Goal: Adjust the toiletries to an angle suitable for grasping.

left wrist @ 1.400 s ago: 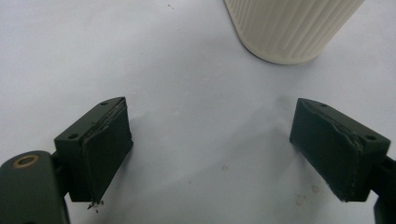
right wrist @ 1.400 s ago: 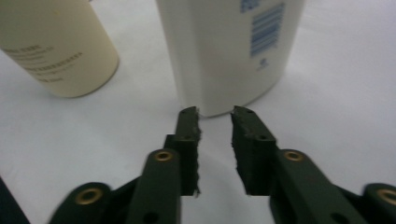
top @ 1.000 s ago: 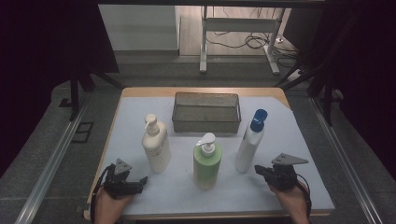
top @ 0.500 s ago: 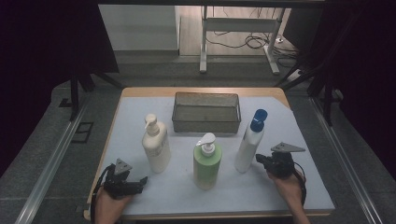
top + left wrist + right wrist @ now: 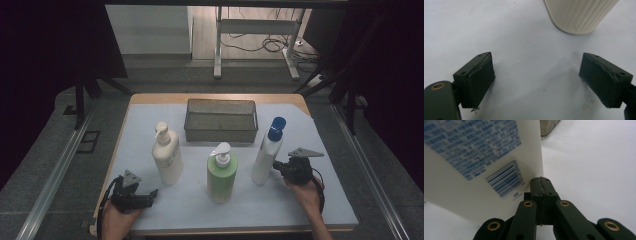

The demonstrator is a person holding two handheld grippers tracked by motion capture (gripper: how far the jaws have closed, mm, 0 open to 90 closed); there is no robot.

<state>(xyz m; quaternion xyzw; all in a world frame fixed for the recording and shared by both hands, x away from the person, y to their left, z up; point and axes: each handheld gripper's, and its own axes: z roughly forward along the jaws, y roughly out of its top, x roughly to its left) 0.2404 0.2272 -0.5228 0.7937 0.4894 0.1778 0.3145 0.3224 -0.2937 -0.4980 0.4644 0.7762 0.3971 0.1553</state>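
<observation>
— Where is the blue-capped bottle point(image 5: 266, 152) seen?

— It is stood upright on the worktop point(image 5: 320, 200), right of the green bottle point(image 5: 221, 171) and just in front of the right end of the mesh tray point(image 5: 221, 120). Its barcode label is shown close up in the right gripper view point(image 5: 481, 165).

— And how are the jaws set?

— The right gripper point(image 5: 278, 169) is held at the bottle's lower right side, its jaws pressed flat together with nothing between them point(image 5: 540, 185); whether the tips touch the bottle cannot be told. The left gripper point(image 5: 152, 193) is rested near the front left corner, jaws spread wide and empty point(image 5: 536, 80), with the cream bottle point(image 5: 167, 155) just beyond them.
</observation>
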